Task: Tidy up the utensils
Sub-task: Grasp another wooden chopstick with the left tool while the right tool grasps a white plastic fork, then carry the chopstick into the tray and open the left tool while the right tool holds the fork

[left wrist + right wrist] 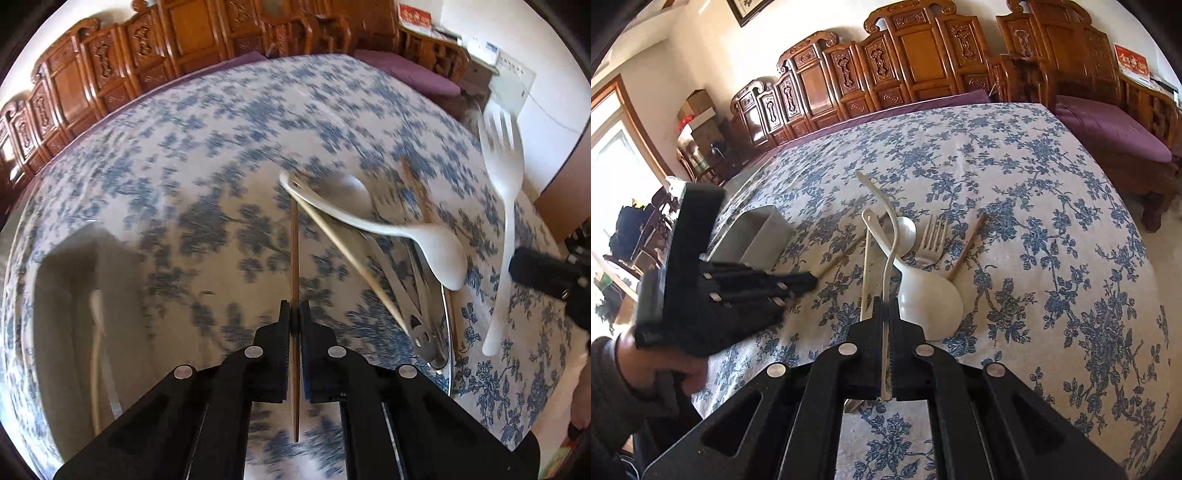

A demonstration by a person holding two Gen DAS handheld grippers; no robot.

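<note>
Left gripper (pixel 294 308) clamped on thin brown wooden chopstick (pixel 294 254), which runs straight out between its pads above the blue-floral tablecloth (pixel 221 122). Right gripper (pixel 885 306) clamped on white plastic fork (pixel 886 236), lifted over the utensil pile.

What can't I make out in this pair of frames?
Left wrist view: blur smears the metal utensils under the white spoon; their types are unclear.
Right wrist view: the holder's inside is hidden by its own wall and the left gripper.
</note>
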